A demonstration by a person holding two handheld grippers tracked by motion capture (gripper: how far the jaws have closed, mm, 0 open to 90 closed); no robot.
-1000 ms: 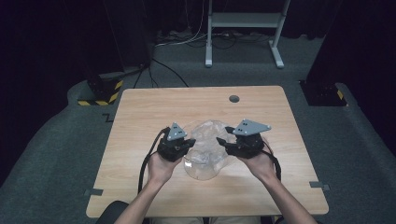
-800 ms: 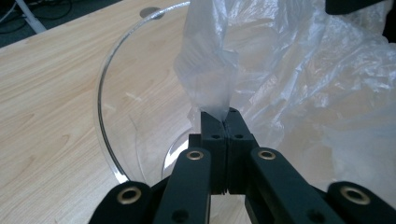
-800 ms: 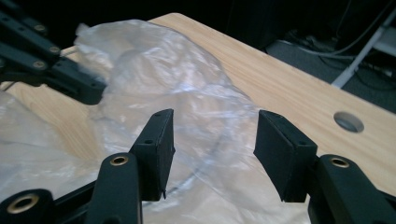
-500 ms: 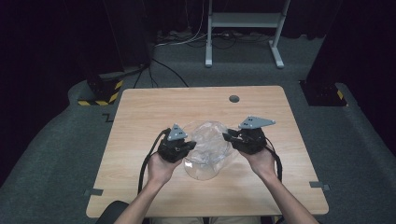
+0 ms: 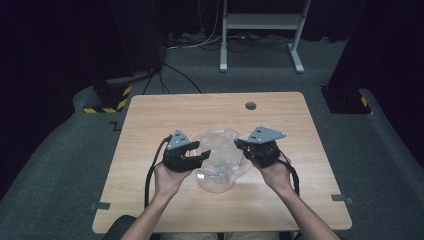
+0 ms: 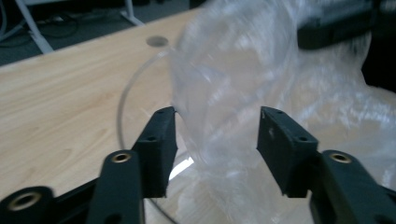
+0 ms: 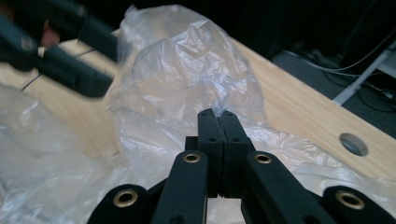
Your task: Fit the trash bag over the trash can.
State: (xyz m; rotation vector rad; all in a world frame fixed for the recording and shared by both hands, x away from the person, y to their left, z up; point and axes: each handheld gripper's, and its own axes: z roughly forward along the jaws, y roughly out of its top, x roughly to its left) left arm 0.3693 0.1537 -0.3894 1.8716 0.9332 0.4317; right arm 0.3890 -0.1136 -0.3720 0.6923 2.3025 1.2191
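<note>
A crumpled clear plastic bag (image 5: 220, 157) lies on the near middle of the wooden tabletop (image 5: 150, 115), between the person's two hands. The left hand-held gripper (image 5: 194, 156) sits at the bag's left edge; in the left gripper view its jaws have just been opening and stand about halfway apart, with a fold of the clear film (image 6: 224, 93) rising between them and the pads not pressing on it. The right hand-held gripper (image 5: 246, 146) is at the bag's right edge; its jaws have just been closing and now meet tightly, pinching a peak of the plastic (image 7: 187, 70) at their tips in the right gripper view.

A round cable hole (image 5: 250, 106) lies in the tabletop beyond the bag, toward the far edge, well apart from both grippers. Past the tabletop, on the grey floor, stand a white metal stand (image 5: 260, 30) with loose cables around it and, at far left, a black-and-yellow striped block (image 5: 107, 102).
</note>
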